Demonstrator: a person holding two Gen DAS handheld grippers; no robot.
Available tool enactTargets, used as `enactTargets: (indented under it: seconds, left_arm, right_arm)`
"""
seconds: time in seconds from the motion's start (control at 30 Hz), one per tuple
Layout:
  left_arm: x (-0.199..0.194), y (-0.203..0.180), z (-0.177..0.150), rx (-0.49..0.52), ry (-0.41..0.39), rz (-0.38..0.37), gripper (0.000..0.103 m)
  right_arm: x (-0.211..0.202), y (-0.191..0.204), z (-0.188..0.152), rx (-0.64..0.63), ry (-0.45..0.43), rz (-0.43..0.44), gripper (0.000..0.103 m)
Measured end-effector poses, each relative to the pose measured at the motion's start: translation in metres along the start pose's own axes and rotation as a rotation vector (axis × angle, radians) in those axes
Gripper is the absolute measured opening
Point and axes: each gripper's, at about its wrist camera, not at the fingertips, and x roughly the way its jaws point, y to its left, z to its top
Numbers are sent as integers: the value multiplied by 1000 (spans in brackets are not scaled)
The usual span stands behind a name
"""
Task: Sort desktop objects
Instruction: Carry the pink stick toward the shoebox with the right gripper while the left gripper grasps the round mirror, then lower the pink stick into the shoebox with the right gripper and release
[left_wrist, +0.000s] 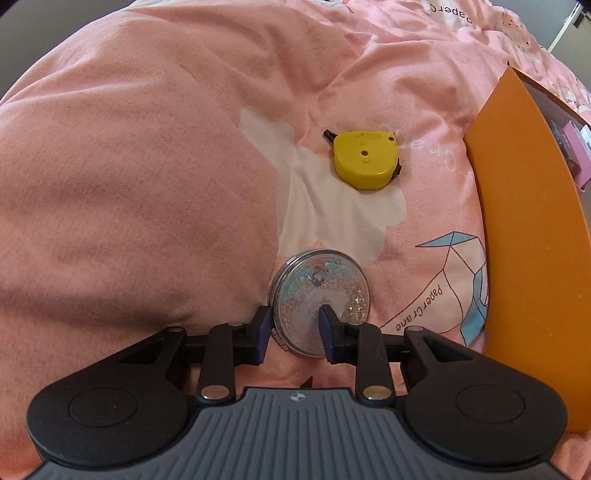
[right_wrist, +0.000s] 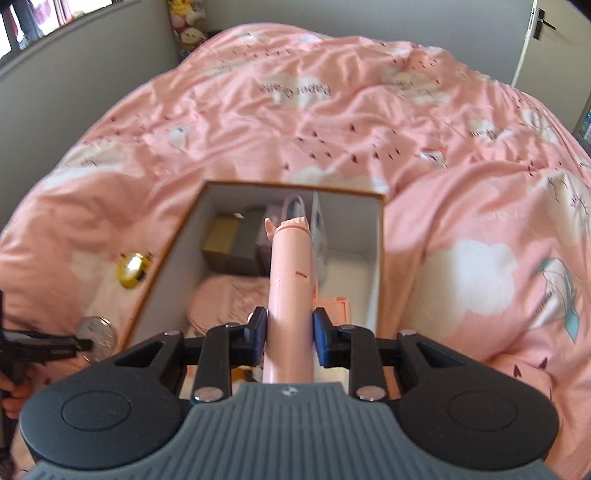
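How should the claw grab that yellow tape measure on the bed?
Best from above, across the two flat sides nearest and farthest from the orange box. The yellow tape measure lies flat on the pink duvet, its broad face up, so only its thin rim offers grip. Avoid the black tab.

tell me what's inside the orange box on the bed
Inside the orange box, the right wrist view shows a gold and grey block, a pink fabric piece and a clear packet. The pink tube in the right gripper covers the middle.
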Motion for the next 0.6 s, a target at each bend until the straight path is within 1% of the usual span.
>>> enactTargets:
  seconds: [0.1, 0.23, 0.3, 0.37, 0.47, 0.53, 0.6]
  left_arm:
    - [0, -1, 0, -3, 2, 1, 32]
    - [-1, 0, -1, -6, 4, -5, 34]
    - [0, 1, 0, -8, 4, -10, 34]
    - [1, 1, 0, -7, 5, -13, 36]
    - [3, 1, 1, -3, 5, -21, 39]
    - [4, 1, 1, -2, 5, -29, 44]
    - [5, 0, 1, 3, 6, -31, 46]
  right_arm:
    - [17, -2, -10, 9, 40, -27, 28]
    - [40, 7, -16, -3, 47, -89, 28]
    - [51, 8, -16, 13, 65, -111, 28]
    - [61, 8, -18, 29, 85, -112, 28]
    - [74, 11, -22, 24, 98, -154, 28]
    - [80, 13, -23, 12, 103, -183, 28]
    - [82, 14, -22, 14, 112, -181, 28]
